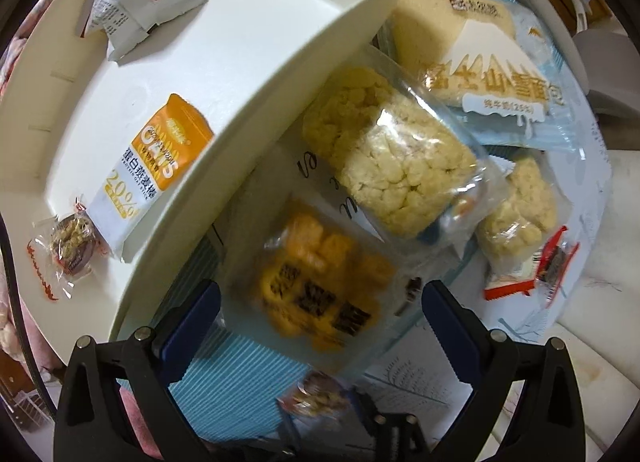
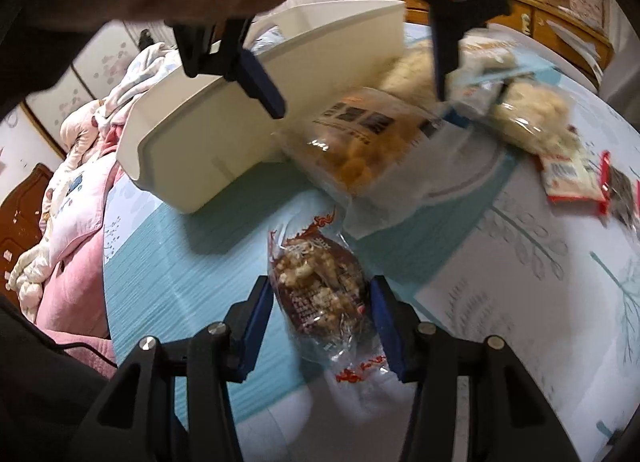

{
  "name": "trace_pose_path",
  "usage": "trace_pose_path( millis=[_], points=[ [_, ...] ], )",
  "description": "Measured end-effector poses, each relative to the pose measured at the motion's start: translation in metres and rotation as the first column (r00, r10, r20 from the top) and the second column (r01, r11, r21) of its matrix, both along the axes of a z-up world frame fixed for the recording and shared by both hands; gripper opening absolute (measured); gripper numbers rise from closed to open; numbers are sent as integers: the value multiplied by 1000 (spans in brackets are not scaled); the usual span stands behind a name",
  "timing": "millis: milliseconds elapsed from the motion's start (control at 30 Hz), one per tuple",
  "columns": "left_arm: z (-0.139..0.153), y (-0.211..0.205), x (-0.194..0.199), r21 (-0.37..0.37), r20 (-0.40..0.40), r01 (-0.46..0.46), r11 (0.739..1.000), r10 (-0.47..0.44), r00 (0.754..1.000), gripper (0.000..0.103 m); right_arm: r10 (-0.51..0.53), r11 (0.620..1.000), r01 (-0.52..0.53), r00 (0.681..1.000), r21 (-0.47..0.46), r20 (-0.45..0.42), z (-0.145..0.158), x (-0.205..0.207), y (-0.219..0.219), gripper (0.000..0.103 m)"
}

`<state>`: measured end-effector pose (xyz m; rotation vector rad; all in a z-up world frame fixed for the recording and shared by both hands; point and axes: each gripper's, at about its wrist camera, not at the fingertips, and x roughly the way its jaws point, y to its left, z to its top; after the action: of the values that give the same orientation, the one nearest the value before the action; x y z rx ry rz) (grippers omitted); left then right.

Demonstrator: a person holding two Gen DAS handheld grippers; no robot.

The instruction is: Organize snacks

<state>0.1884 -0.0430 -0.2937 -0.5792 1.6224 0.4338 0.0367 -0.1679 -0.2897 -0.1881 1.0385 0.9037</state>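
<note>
Striped blue cloth covers our table; from the left wrist, our left gripper [image 1: 320, 302] hangs wide over the orange snack bag [image 1: 320, 286] just beside the white bin [image 1: 288, 74], whose wall crowds that side; from the right wrist, our right gripper [image 2: 320, 322] narrowly clasps a brown nut packet [image 2: 320, 290], bin [image 2: 200, 150] near, open cloth around.

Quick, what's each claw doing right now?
Left claw: open above the orange snack pack.
Right claw: shut on the brown-wrapped snack.
</note>
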Motion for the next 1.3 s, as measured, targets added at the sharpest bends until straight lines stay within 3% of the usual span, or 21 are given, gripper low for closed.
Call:
trace_pose_path(
  millis=[267, 600, 633, 667, 767, 933, 1133, 1300],
  points=[
    [-13, -4, 10, 37, 14, 11, 999, -11, 1000, 101, -133, 991, 133, 989, -6, -59, 1, 8, -35, 50],
    [-19, -35, 32, 172, 42, 109, 979, -118, 992, 99, -258, 966, 257, 963, -27, -75, 4, 9, -64, 50],
    [-19, -36, 32, 175, 50, 114, 978, -124, 991, 92, -269, 963, 267, 960, -29, -76, 5, 9, -66, 50],
    [-19, -37, 32, 127, 83, 104, 986, -116, 990, 75, -279, 960, 278, 957, -29, -78, 6, 9, -70, 50],
    [-18, -35, 28, 57, 117, 49, 997, -55, 992, 57, -305, 952, 304, 948, -34, -86, 4, 9, -80, 50],
    [-17, -41, 27, 8, 143, 86, 996, -86, 986, 28, -329, 944, 325, 940, -49, -88, 8, 9, -81, 50],
    [-16, -43, 16, 6, 149, 121, 993, -120, 982, 22, -339, 940, 335, 937, -60, -83, 10, 10, -77, 50],
    [-9, -31, -5, 0, 133, 158, 988, -156, 979, 11, -362, 932, 357, 929, -65, -84, 12, 8, -80, 50]
  ],
)
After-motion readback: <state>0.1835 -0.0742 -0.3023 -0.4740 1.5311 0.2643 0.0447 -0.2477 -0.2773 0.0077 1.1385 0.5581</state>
